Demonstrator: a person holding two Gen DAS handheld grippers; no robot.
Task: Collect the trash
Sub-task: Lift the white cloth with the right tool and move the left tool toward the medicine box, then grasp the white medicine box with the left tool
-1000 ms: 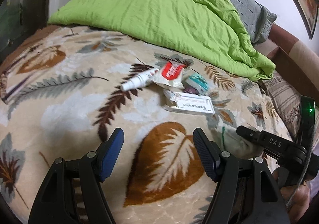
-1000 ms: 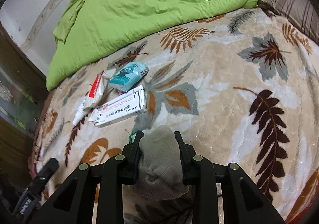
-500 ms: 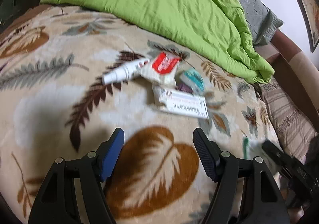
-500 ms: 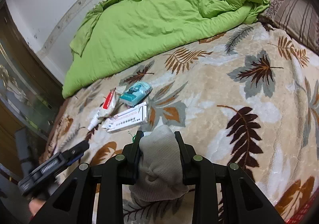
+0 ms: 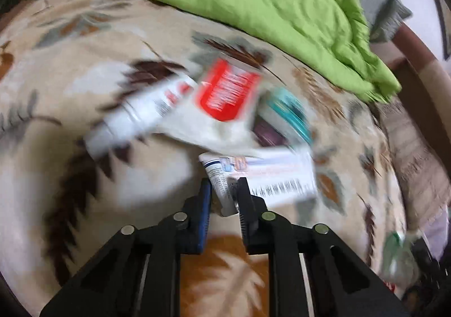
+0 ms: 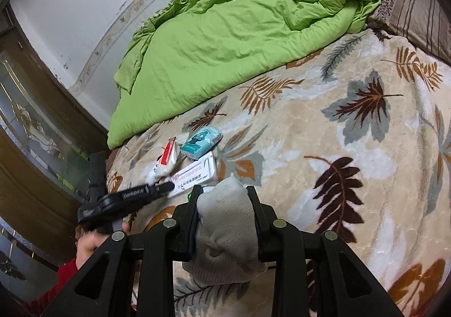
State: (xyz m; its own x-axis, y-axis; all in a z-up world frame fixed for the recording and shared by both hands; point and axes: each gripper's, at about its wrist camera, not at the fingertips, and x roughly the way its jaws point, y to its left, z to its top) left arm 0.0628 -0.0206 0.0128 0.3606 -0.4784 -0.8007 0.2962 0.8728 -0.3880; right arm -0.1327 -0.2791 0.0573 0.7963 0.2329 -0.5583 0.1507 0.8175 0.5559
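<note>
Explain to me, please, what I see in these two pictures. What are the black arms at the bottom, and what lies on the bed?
No robot is here. A person holds a two-finger tool in each hand, and a wide-angle camera on each tool looks forward along its fingers. The black arms at the bottom are those fingers.

The blurred picture comes from the left tool. Its fingers have closed on the near corner of a white carton with a barcode. The sharp picture comes from the right tool, which grips a grey knitted cloth, perhaps a sock.

On the leaf-patterned blanket lie the trash items: the carton, a white tube, a red-and-white packet and a teal packet. Behind them is a green quilt.
</note>
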